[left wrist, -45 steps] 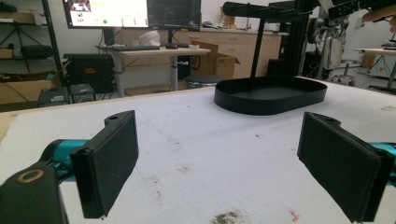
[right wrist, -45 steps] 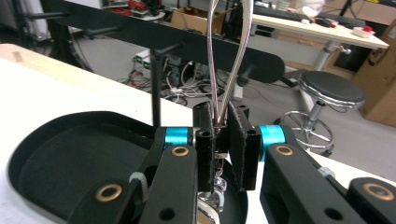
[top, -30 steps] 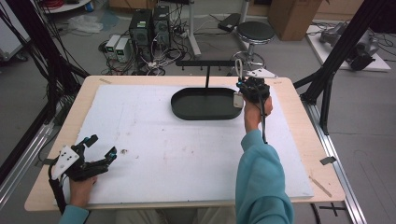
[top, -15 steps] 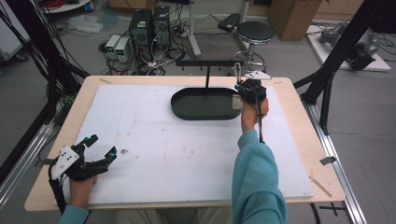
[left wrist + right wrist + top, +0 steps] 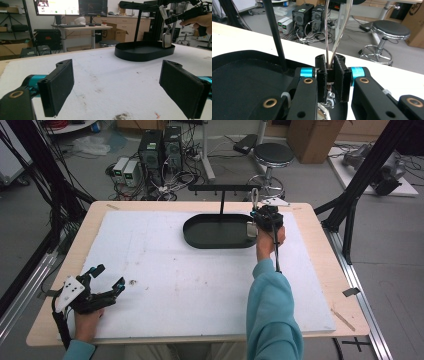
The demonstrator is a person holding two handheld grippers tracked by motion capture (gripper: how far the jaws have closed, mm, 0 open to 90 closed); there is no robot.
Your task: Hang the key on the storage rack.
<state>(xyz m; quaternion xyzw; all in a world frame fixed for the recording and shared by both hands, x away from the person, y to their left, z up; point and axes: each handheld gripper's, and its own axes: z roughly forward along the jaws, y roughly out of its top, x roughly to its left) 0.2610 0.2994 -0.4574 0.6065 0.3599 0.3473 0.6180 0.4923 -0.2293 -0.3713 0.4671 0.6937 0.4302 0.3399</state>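
A black oval tray lies at the far middle of the white mat, and a T-shaped black rack rises from it. My right gripper hovers over the tray's right end, shut on a silvery metal utensil. Its thin wire loop handle rises between the pads, and its lower end hangs just above the tray floor. My left gripper rests at the near left of the mat, open, with nothing between its black pads.
The rack's upright post stands close to the left of my right gripper. The white mat covers most of the wooden table. Computers, cables and a stool stand on the floor beyond the far edge.
My right gripper has sunk a little toward the tray's right end with the utensil still held. The left gripper has stayed where it was.
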